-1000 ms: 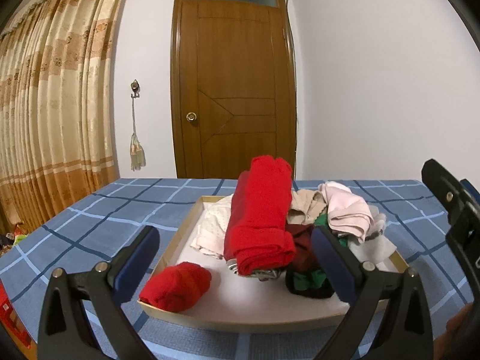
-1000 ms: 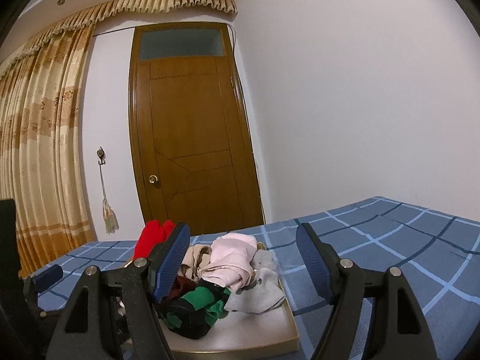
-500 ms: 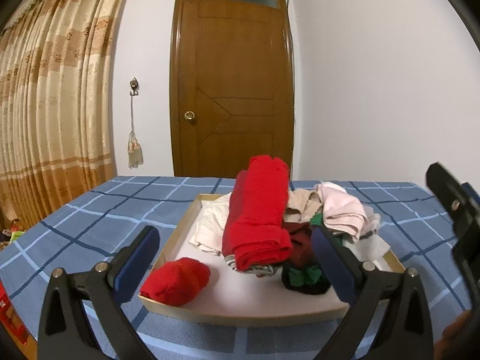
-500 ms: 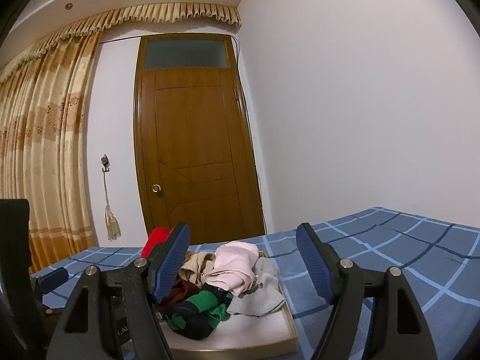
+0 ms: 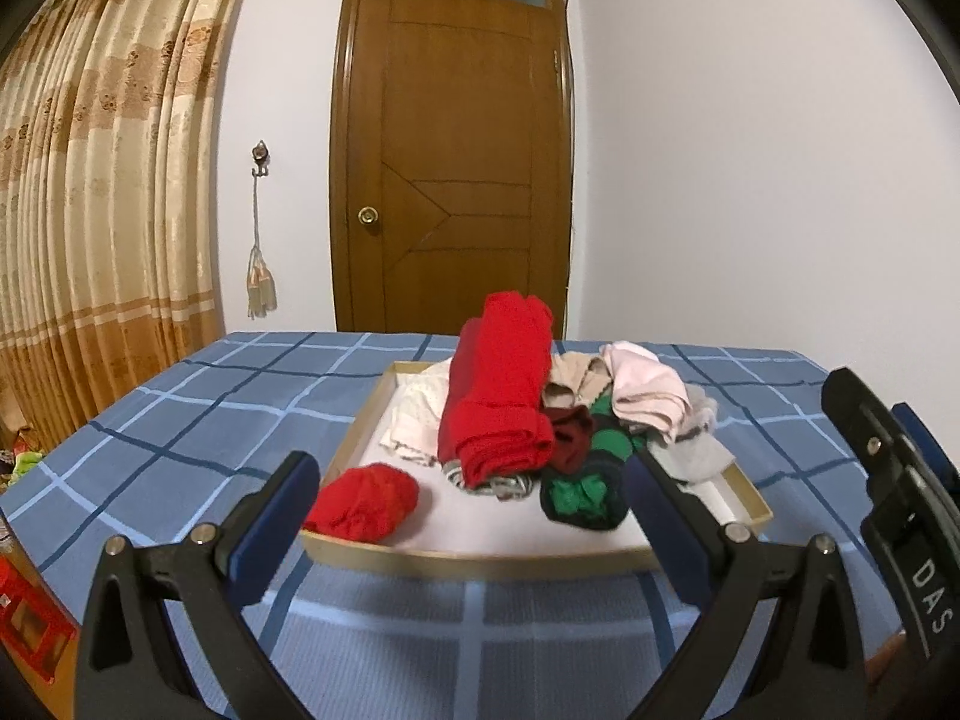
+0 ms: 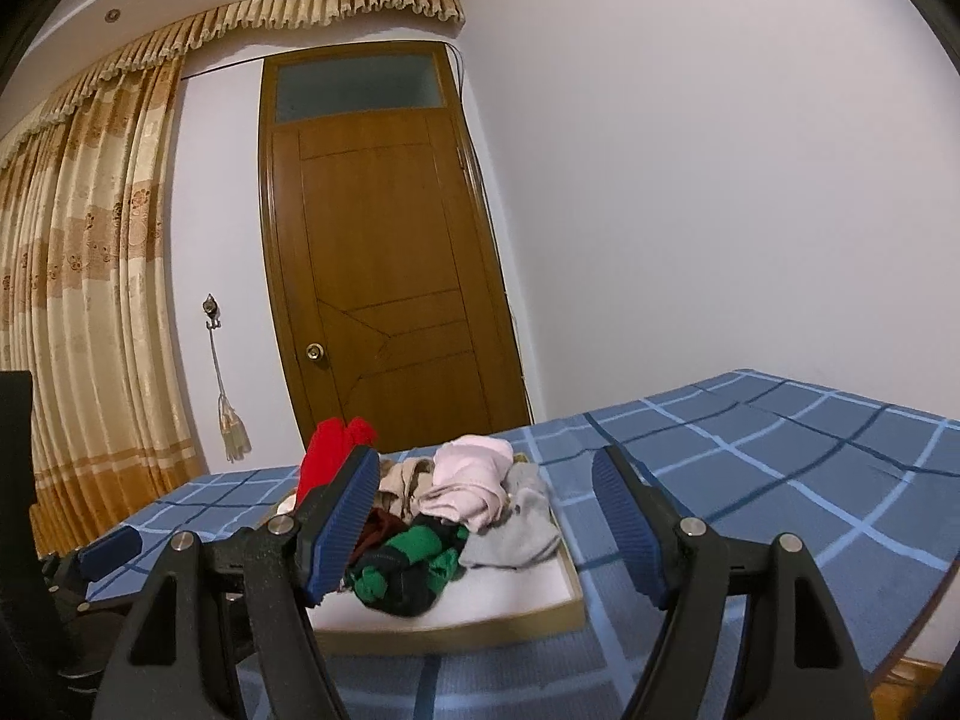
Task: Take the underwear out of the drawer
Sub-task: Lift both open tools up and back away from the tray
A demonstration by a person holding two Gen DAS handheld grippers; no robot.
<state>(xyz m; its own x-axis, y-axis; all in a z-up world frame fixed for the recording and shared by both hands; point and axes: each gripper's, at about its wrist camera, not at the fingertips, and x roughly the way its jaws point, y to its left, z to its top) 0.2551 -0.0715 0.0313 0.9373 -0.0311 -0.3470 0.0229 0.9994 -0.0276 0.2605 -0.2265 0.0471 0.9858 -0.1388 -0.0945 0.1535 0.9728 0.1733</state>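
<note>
A: Where could a gripper pass?
B: Across the bare white floor of the drawer at its near edge.
A: Obstacles?
B: The red bundle at the near left corner; the heaped underwear behind.

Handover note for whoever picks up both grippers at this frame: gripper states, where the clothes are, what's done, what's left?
Left gripper: open, empty, short of the drawer's near rim.
Right gripper: open, empty, also short of the drawer.
Drawer: a shallow tray lying on the blue checked cloth.
In it: a small red piece alone at the near left corner; a tall red roll in the middle; pink piece, grey, maroon and green-black pieces piled to the right.
Done: nothing seems taken out; no clothing lies on the cloth.
Left: grasp the pieces and lift them out; the lone small red one looks easiest to start with.
</note>
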